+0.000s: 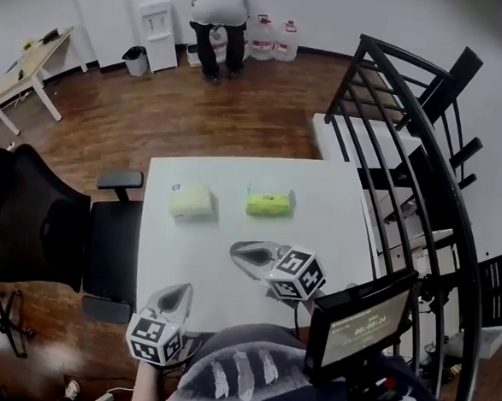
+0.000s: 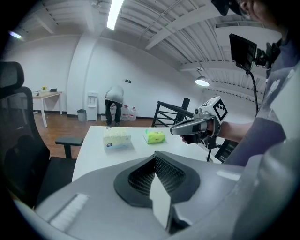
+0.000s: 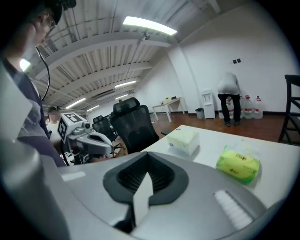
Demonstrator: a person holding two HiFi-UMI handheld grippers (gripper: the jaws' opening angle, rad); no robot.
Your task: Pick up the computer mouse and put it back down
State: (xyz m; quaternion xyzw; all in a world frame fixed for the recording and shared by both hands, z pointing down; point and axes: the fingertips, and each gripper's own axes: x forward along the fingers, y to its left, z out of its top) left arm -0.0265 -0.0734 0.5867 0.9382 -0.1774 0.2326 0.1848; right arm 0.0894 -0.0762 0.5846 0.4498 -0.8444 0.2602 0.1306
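Closed right hand-held gripper (image 1: 237, 253) hangs over smooth white table (image 1: 336, 210) near crinkly green pouch (image 1: 270, 202).

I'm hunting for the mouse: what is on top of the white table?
A pale tissue pack and a green pack lie on the table. No mouse shows; the right gripper and the person's body cover the near edge.

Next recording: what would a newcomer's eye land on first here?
A bright green pack and a pale tissue box lie side by side on the white table. Nearer, the left gripper and right gripper are held over its near part, jaws shut on nothing. A person bends by water bottles at the far wall.
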